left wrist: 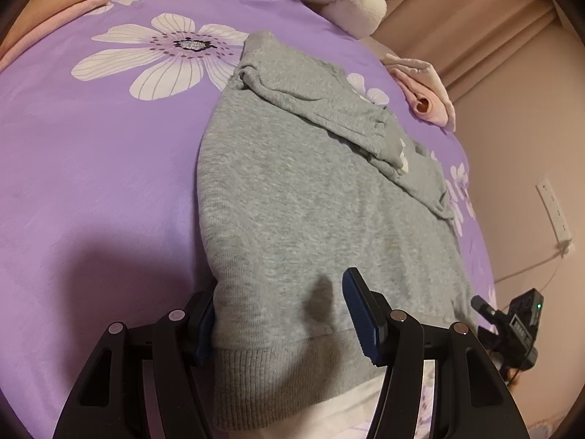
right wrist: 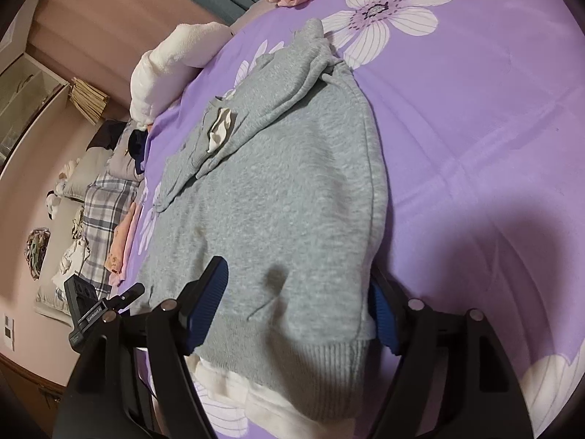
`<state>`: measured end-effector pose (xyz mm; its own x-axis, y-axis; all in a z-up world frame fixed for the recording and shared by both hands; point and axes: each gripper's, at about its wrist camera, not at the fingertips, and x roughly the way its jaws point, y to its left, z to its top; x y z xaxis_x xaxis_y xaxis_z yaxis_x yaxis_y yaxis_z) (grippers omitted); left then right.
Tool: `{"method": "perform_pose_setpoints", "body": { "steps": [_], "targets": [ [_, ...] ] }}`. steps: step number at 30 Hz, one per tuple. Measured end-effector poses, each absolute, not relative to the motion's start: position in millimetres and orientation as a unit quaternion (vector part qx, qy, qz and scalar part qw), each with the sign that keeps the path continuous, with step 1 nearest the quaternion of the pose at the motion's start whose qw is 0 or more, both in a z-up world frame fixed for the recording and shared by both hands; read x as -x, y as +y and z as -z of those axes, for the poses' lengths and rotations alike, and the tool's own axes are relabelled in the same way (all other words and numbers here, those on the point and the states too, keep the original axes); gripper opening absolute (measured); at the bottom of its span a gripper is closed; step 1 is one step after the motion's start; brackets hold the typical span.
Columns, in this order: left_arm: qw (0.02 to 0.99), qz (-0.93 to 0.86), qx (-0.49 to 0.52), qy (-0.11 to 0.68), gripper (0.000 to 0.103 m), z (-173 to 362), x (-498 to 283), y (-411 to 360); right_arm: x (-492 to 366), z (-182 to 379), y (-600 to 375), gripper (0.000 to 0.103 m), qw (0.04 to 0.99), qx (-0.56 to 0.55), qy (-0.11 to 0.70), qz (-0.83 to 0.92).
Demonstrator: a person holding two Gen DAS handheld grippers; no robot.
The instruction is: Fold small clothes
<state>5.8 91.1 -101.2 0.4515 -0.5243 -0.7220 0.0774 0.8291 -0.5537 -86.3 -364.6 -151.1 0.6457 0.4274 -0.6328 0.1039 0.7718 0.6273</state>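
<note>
A grey sweatshirt (left wrist: 299,197) lies flat on its purple floral bedspread (left wrist: 91,168), its ribbed hem nearest the fingers (left wrist: 362,314) (both pairs straddle it). Its sleeves are folded across the far end.

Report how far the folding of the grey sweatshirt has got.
Done: the grey sweatshirt lies flat on the purple floral bedspread with its sleeves folded in across the body. In hand: the left hand-held gripper and the right hand-held gripper each straddle a corner of the ribbed hem; neither pinches it. Left: probably gripping the hem and folding the body up toward the collar.
</note>
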Motion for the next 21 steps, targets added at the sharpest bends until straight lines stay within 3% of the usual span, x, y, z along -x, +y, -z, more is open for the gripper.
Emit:
{"method": "perform_pose_setpoints", "body": {
  "steps": [21],
  "targets": [
    [0.810, 0.216, 0.231, 0.494, 0.060, 103.3, 13.4, 80.2, 95.7, 155.0, -363.4, 0.072, 0.824, -0.348, 0.429, -0.130]
  ]
}}
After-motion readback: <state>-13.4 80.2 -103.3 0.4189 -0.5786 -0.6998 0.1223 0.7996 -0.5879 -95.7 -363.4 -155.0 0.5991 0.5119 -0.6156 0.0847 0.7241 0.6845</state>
